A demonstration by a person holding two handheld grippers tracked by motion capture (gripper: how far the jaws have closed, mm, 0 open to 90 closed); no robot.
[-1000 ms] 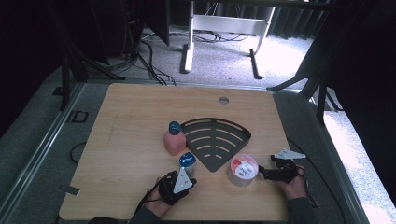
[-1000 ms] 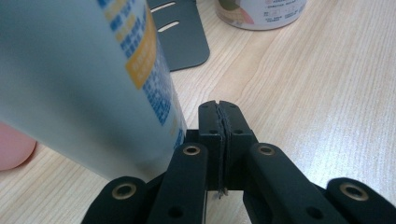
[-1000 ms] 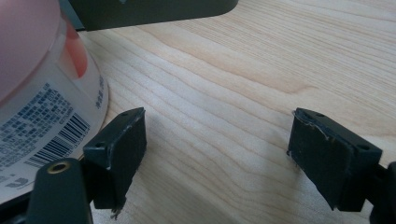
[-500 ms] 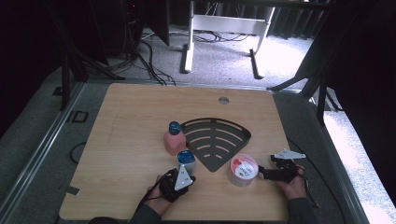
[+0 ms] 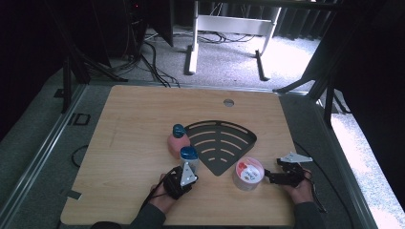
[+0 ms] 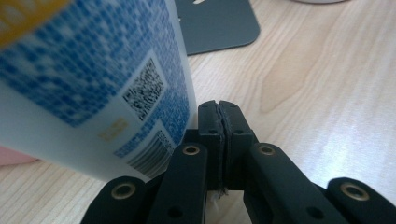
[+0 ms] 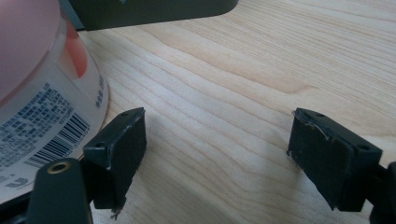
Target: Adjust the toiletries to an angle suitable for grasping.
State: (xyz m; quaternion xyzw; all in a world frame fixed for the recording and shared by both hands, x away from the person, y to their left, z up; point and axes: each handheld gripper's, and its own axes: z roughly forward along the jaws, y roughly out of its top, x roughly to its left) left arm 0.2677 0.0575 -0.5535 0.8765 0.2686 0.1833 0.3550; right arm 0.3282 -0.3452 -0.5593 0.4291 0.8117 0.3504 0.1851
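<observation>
Looks like the blue-capped bottle (image 5: 189,160), standing just beside the dark fan-shaped rack (image 5: 220,145), is being nudged by the left gripper (image 6: 218,116), jaws clenched on nothing. The right gripper (image 7: 217,158) is spread wide next to the tub (image 5: 248,173); it probably gets grabbed next.

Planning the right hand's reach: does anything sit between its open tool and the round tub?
Nothing visible does. The right tool is open beside the round tub, with bare table between its jaws; the tub lies just off one pad.
</observation>
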